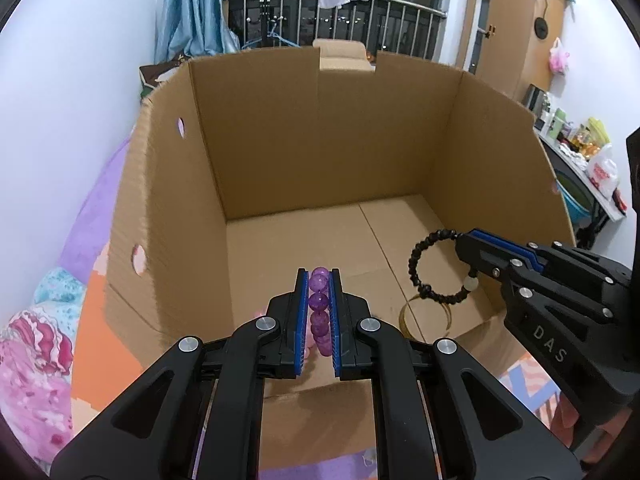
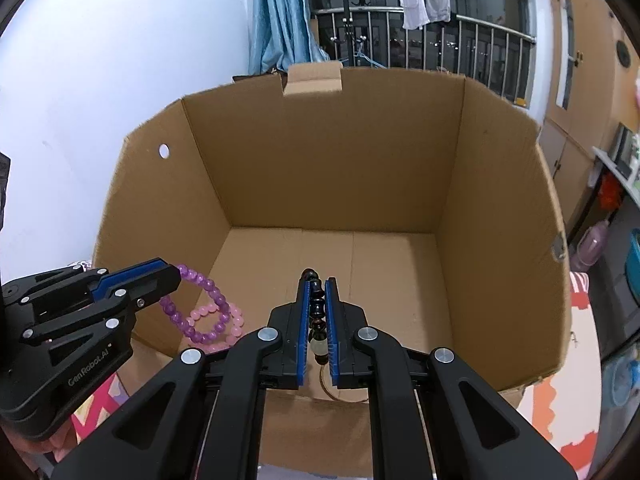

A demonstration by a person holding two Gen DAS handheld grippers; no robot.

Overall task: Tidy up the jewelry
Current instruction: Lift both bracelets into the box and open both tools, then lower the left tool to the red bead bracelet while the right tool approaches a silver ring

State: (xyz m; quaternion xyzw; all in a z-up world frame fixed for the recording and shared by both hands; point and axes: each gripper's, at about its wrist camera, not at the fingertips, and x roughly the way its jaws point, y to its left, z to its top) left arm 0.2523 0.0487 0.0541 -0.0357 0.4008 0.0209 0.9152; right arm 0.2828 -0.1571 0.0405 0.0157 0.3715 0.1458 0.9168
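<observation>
**Both grippers hold bracelets over the open box**

The cardboard box (image 1: 320,152) stands open, its near wall low. The left gripper (image 1: 319,312), lettered "GenRobot.AI" in the right wrist view, is clamped on a purple bead bracelet (image 2: 200,304) above the near left corner. The right gripper (image 2: 319,320), marked "DAS" in the left view, grips a black bead bracelet (image 1: 436,268) near the right wall. Only the right view clearly shows a pink bracelet (image 2: 224,328) on the floor; both show a thin gold bangle (image 1: 426,316) at the near edge.

Purple bracelet (image 1: 319,312), black bracelet (image 1: 434,268), pink bracelet (image 2: 224,330), brown box (image 1: 320,140).
</observation>
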